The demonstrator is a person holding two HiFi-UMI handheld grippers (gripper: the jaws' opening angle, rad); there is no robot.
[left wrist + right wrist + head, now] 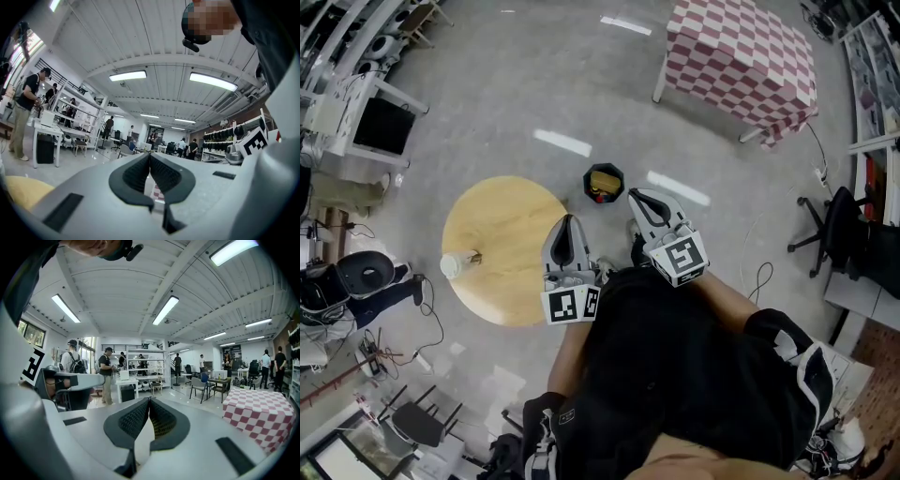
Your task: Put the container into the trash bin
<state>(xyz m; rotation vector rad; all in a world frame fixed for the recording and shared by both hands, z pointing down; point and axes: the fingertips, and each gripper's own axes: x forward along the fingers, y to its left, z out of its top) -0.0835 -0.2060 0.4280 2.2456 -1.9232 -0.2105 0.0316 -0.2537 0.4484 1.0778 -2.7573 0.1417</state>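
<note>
A small white container [450, 265] lies near the left edge of the round wooden table [502, 234]. The black trash bin [603, 183] stands on the floor just past the table's right side, with yellow and red items inside. My left gripper [569, 223] hovers over the table's right edge, jaws together and empty. My right gripper [637, 197] is beside the bin, a little to its right, also shut with nothing in it. In the left gripper view the left gripper [150, 154] has its pads touching. In the right gripper view the right gripper [149, 399] is likewise closed. Neither gripper view shows the container.
A table with a red-and-white checked cloth [741, 56] stands at the far right, also seen as the checked table [260, 416]. An office chair [836, 230] is at the right, a desk with a monitor [380, 127] at the left, cables on the floor. People stand farther off.
</note>
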